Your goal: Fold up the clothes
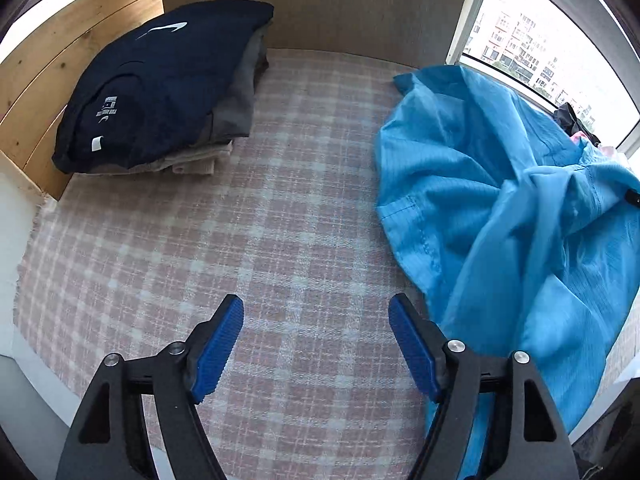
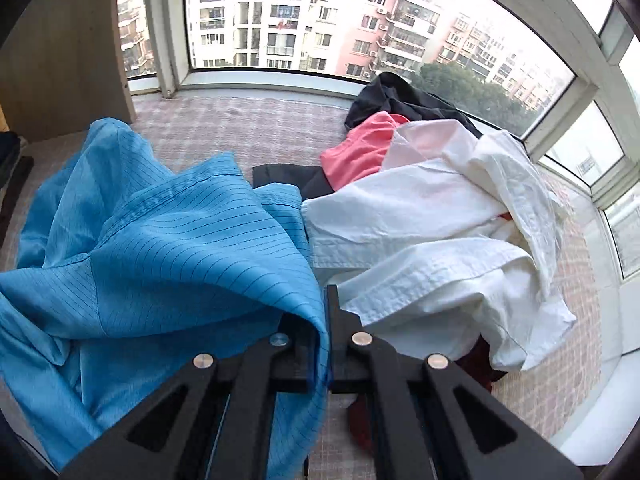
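From the left wrist view, the left gripper (image 1: 316,344) hung over the checked blanket (image 1: 248,240) with its jaws standing wide apart and nothing between them, only bare pink-and-white cloth below. Its right-hand finger (image 1: 416,348) sat just beside the edge of the blue shirt (image 1: 500,208), which lay crumpled in a loose heap on the right side of the blanket; whether the finger touched the fabric could not be told. Off at the far left, a neat stack of folded clothes (image 1: 160,92) rested against the wooden wall (image 1: 60,72), a dark navy top uppermost, grey and pale pieces beneath it. A window (image 1: 540,48) showed apartment blocks beyond the shirt.

Over to the right wrist view: the right gripper (image 2: 326,320) had its jaws closed tight on a fold of the blue shirt (image 2: 160,248), the thin striped cloth pinched between the pads and draping away to the left and down past the gripper's body. Just to the right lay a jumbled pile on the same blanket (image 2: 248,128): a white shirt (image 2: 432,224) on top and nearest, touching the blue one, a coral-pink garment (image 2: 360,152) behind it, and a black garment (image 2: 404,100) farthest back by the window sill (image 2: 260,80). A dark red piece (image 2: 480,364) peeked from under the white shirt. No baskets or bins showed in either view; everything lay straight on the blanket.
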A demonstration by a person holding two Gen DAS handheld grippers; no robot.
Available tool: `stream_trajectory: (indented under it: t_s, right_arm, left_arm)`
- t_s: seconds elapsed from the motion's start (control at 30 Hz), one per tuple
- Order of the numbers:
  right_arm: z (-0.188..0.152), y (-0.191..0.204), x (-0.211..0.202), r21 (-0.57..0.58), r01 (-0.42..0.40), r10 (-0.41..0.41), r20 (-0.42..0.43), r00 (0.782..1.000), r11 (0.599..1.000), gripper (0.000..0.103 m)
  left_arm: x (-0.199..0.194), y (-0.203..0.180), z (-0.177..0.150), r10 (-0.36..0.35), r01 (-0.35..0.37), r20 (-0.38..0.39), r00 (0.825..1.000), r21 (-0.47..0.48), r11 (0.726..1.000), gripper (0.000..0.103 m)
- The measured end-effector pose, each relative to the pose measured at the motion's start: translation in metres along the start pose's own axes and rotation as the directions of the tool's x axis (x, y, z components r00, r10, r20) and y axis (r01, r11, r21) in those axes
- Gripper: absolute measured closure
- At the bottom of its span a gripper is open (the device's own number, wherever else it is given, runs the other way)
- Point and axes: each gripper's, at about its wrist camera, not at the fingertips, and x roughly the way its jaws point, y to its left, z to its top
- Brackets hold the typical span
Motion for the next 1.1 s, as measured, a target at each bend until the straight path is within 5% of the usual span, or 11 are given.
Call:
stream_trajectory:
  t_s: [0.07, 0.2, 0.3, 0.37, 0.53, 0.6, 0.67, 0.87, 0.9, 1.0, 1.1]
  right_arm:
    - [-0.008, 0.011, -0.017, 0.000, 0.005, -0.005, 0.039, 0.999, 1.000, 0.096]
    - [-0.035, 0.082, -0.057, -0.096, -0.245, 0.251, 0.052, 0.967, 0.965, 0.040]
    - [-0.065, 0.156, -0.071, -0.208, -0.471, 0.469, -0.065, 0.881, 0.857, 0.039]
    - [-0.082, 0.203, -0.078, -0.304, -0.507, 0.499, -0.111, 0.860, 0.807, 0.039]
    - [-0.098, 0.266, -0.069, -0.378, -0.495, 0.472, -0.159, 0.867, 0.782, 0.039]
    - [-0.096, 0.275, -0.065, -0.363, -0.495, 0.468, -0.165, 0.868, 0.789, 0.039]
    - [-0.093, 0.282, -0.063, -0.347, -0.501, 0.473, -0.168, 0.865, 0.793, 0.039]
    - [-0.085, 0.304, -0.049, -0.304, -0.520, 0.484, -0.190, 0.854, 0.798, 0.039]
    - [-0.085, 0.305, -0.044, -0.305, -0.510, 0.473, -0.192, 0.860, 0.804, 0.042]
    - [-0.082, 0.296, -0.033, -0.266, -0.555, 0.507, -0.231, 0.831, 0.788, 0.099]
    - [-0.073, 0.256, -0.040, -0.212, -0.571, 0.539, -0.190, 0.820, 0.793, 0.099]
  left_arm:
    - [0.002, -0.002, -0.003, -0.022, 0.022, -0.016, 1.000, 0.002, 1.000, 0.030]
    - [0.007, -0.022, -0.012, -0.077, 0.079, -0.034, 0.996, 0.052, 0.995, 0.030]
    - [0.009, -0.043, -0.017, -0.115, 0.119, -0.041, 0.993, 0.109, 0.987, 0.030]
    - [0.011, -0.056, -0.022, -0.149, 0.154, -0.048, 0.988, 0.152, 0.976, 0.029]
    - [0.024, -0.090, -0.035, -0.163, 0.176, -0.070, 0.984, 0.268, 0.947, 0.031]
    - [0.028, -0.097, -0.040, -0.182, 0.200, -0.088, 0.979, 0.282, 0.938, 0.046]
    - [0.029, -0.100, -0.044, -0.230, 0.251, -0.108, 0.967, 0.277, 0.927, 0.082]
    - [0.013, -0.089, -0.050, -0.386, 0.399, -0.100, 0.917, 0.227, 0.888, 0.094]
    - [0.010, -0.087, -0.050, -0.394, 0.404, -0.090, 0.915, 0.232, 0.885, 0.094]
    - [0.004, -0.085, -0.049, -0.396, 0.404, -0.081, 0.915, 0.230, 0.885, 0.094]
    - [-0.003, -0.084, -0.049, -0.385, 0.391, -0.071, 0.920, 0.240, 0.889, 0.094]
